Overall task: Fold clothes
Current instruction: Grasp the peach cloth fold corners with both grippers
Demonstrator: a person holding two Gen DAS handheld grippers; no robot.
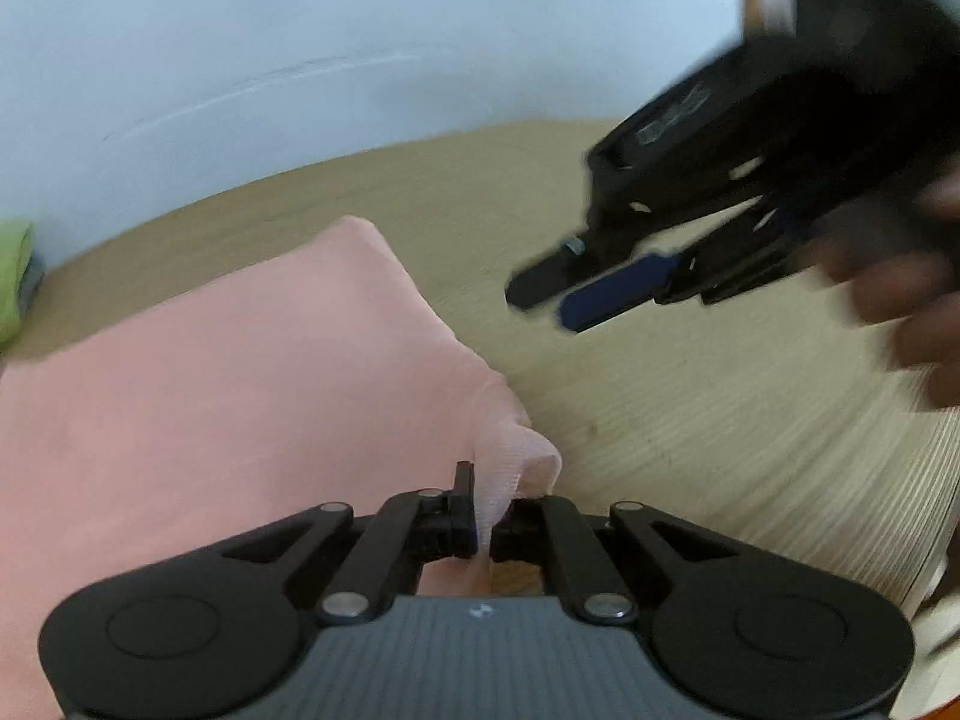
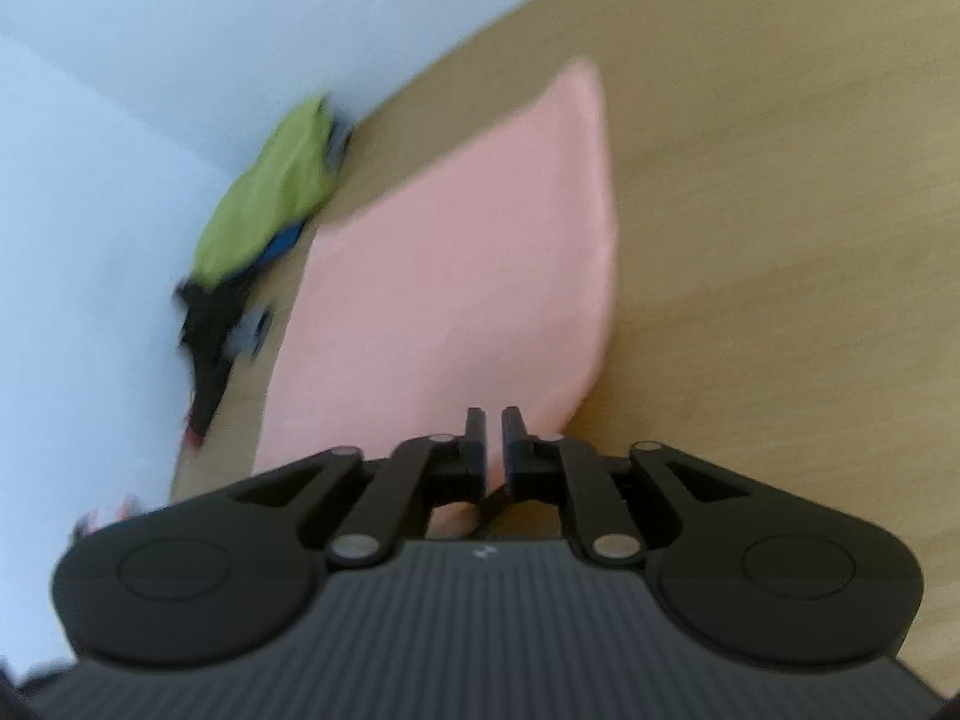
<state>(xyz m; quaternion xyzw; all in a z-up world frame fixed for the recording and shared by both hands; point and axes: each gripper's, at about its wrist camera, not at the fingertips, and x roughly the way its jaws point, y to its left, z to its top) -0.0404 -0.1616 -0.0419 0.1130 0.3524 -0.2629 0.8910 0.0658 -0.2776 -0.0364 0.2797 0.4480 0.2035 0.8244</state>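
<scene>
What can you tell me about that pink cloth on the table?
The pink cloth is a soft, plain, salmon-coloured garment of fine knit, lying mostly flat and smooth on the wooden table. Its far edge looks folded and rounded. One near corner is bunched and lifted, pinched in the shut left gripper. The right gripper is slightly open above the cloth's near edge; whether it touches is unclear. A pile of green and dark clothes lies beside it, by the wall.
</scene>
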